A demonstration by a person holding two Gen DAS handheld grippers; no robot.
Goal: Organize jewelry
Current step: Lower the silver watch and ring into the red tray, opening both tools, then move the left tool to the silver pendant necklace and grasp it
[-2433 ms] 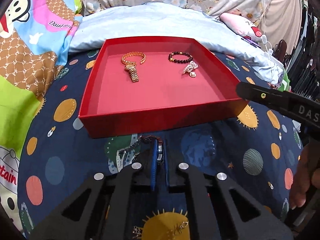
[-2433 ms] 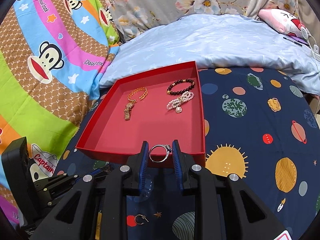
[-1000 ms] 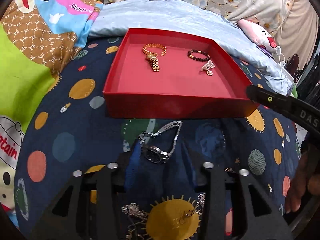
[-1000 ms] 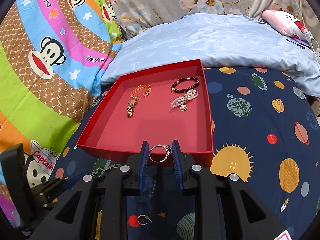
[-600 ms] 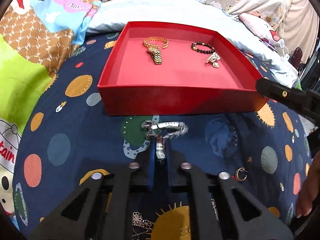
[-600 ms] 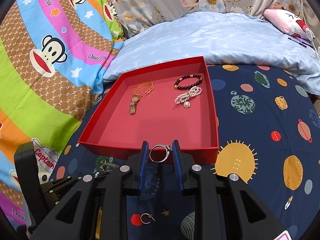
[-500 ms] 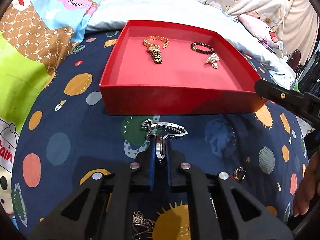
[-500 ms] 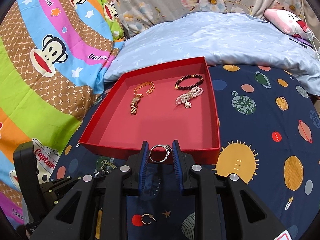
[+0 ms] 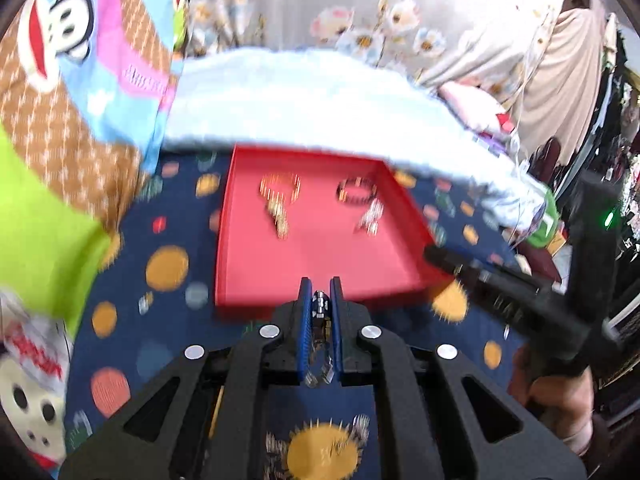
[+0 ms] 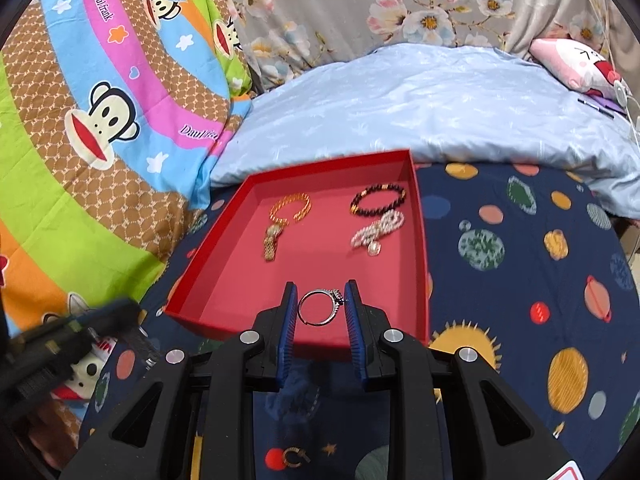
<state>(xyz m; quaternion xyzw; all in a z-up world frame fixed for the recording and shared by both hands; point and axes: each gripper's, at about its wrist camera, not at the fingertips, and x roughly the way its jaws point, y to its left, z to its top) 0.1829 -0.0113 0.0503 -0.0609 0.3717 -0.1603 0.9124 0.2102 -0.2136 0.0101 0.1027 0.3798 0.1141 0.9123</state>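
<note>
Right gripper [image 10: 322,309]: jaws clenched on a thin silver ring with a stone setting [image 10: 320,306], held across its band just above the near wall of the shallow red cardboard tray [image 10: 421,240]. Judged light, rigid and slippery; the band is the sound hold. Left gripper [image 9: 320,312]: jaws clenched on a silver metal-link wristwatch [image 9: 320,322], its limp bracelet hanging between them; the view is blurred.
</note>
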